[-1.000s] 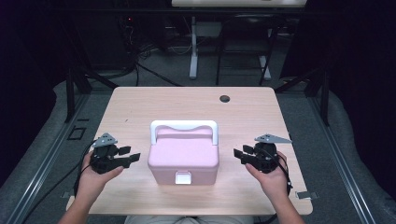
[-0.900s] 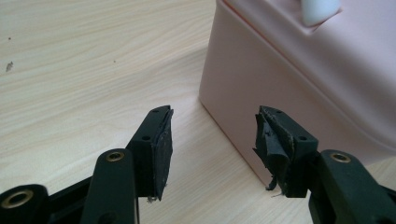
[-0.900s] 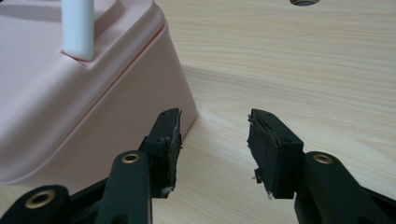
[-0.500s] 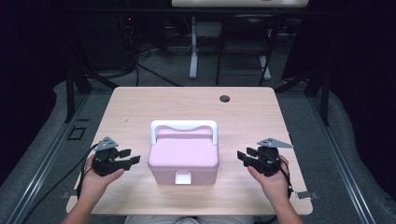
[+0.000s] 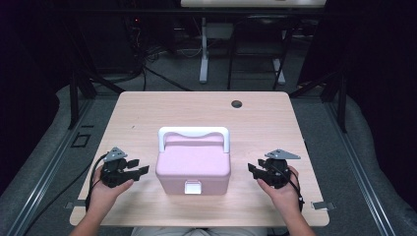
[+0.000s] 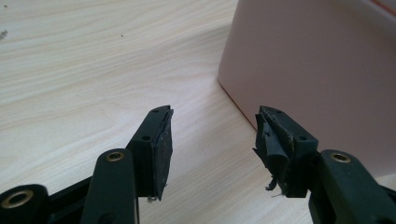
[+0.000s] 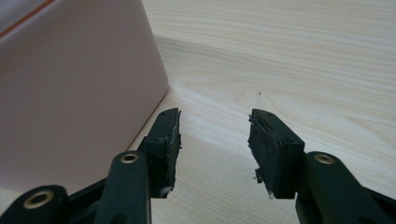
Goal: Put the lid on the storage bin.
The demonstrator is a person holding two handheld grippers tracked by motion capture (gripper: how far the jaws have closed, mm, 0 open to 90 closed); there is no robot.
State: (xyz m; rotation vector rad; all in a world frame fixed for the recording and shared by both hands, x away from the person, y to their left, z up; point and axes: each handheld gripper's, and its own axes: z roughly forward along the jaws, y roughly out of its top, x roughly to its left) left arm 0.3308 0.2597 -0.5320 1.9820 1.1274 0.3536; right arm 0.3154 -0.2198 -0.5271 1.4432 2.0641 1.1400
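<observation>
A pink lidded box (image 5: 193, 165) with a white handle (image 5: 193, 132) and a white front latch (image 5: 192, 187) stands closed at the middle of the table's near half. My left gripper (image 5: 141, 170) rests low on the table to the box's left, jaws open and pointing at its side, nothing between them. In the left gripper view the left gripper (image 6: 212, 133) faces the pink wall (image 6: 317, 70) at close range. My right gripper (image 5: 253, 170) sits to the box's right, also open and empty. The right gripper (image 7: 214, 133) sees the box (image 7: 70, 79) on its left.
The wooden table (image 5: 147, 113) has a dark cable hole (image 5: 237, 104) near its far edge. Bare wood lies behind the box and along both sides. Beyond the table are dark floor, cables and stand legs (image 5: 203, 59).
Both hands have drawn back toward the near edge and settled lower beside the box. The box has not moved.
</observation>
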